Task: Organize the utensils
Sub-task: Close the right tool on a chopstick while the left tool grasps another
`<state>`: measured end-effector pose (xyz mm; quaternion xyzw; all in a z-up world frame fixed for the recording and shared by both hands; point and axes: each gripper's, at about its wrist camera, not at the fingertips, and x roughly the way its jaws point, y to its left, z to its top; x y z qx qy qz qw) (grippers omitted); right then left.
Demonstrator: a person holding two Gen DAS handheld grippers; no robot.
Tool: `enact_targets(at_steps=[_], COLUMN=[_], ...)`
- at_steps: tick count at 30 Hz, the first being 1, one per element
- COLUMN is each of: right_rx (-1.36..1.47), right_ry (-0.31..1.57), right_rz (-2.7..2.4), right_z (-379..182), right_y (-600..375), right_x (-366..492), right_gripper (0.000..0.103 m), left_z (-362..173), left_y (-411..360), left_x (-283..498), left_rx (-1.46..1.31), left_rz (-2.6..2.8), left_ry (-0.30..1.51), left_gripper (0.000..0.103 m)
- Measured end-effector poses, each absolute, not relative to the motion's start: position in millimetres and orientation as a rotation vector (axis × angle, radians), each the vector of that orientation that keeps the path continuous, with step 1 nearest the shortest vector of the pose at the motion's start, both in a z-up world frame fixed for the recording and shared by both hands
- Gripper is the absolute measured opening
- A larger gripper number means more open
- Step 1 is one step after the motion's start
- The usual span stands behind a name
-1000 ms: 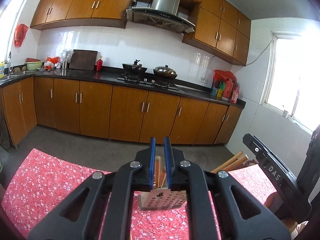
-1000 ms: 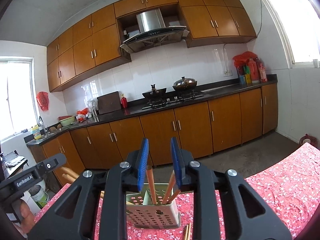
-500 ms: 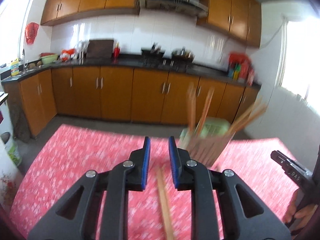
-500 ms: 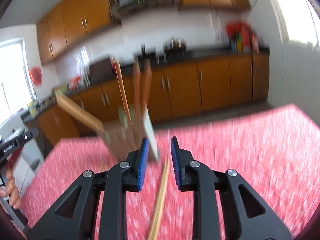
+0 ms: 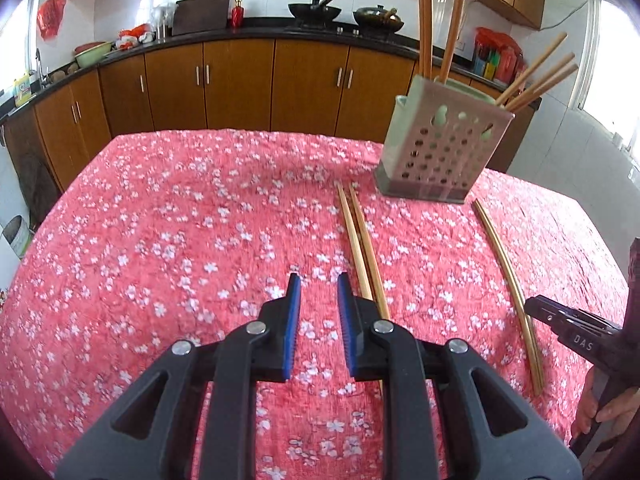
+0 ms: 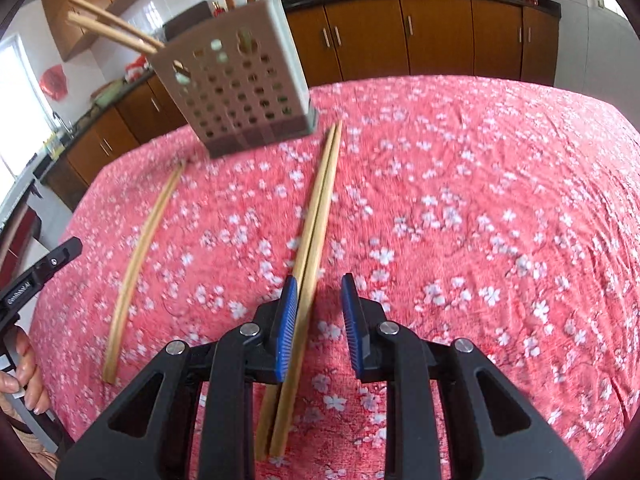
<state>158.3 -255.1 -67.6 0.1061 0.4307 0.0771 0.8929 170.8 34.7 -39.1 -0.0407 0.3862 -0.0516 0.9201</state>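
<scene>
A pale perforated utensil holder point(image 5: 444, 148) stands on the red flowered tablecloth point(image 5: 180, 240) with several wooden chopsticks upright in it. Two pairs of chopsticks lie flat in front of it. One pair point(image 5: 362, 248) lies just right of my left gripper point(image 5: 319, 284), which is open by a narrow gap with nothing between its blue pads. In the right wrist view the holder point(image 6: 240, 92) is at the upper left. My right gripper point(image 6: 319, 284) is open over the other pair point(image 6: 316, 224), which runs under its left finger. The first pair point(image 6: 140, 248) lies further left.
The table's far edge drops to a floor in front of brown kitchen cabinets point(image 5: 240, 84). A black part of the right hand-held tool point(image 5: 576, 332) and a person's fingers point(image 5: 600, 412) show at the right edge. The left tool point(image 6: 40, 272) shows at the left edge.
Both grippers have come down and tipped toward the table, from facing the cabinets to hovering over the chopsticks lying flat. The left jaws have parted a little. The right gap looks the same.
</scene>
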Motion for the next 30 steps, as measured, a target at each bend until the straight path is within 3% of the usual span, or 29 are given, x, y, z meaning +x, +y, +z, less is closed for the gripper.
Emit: enact_targets(at_steps=[6,10,19,30], right_rx=[0.166,0.085,0.194,0.171], right_ry=[0.893,0.886,0.880,0.871], right_rz=[0.146,0.108,-0.025,-0.024], right_z=[-66.4,-70.0,-73.0,-74.0], right_y=[-251.1,-244.3,-289.9,-284.6], right_x=[163.8,170.6,178.3,170.9], right_gripper=[0.024,0.008,0.008,0.008], left_z=[-44.2,-49.9,-63.5,-79.1], left_y=[29.6,25.8,7.4,-8.0], left_x=[173.0,173.1,168.0,168.5], left_rx=[-0.090,-0.101,-0.077,0.018], left_rz=[-0.122,-0.145,-0.232,-0.216], left_ry=[0.814,0.830,0.870,0.921], left_gripper=[0.020,0.020,0.019,0.011])
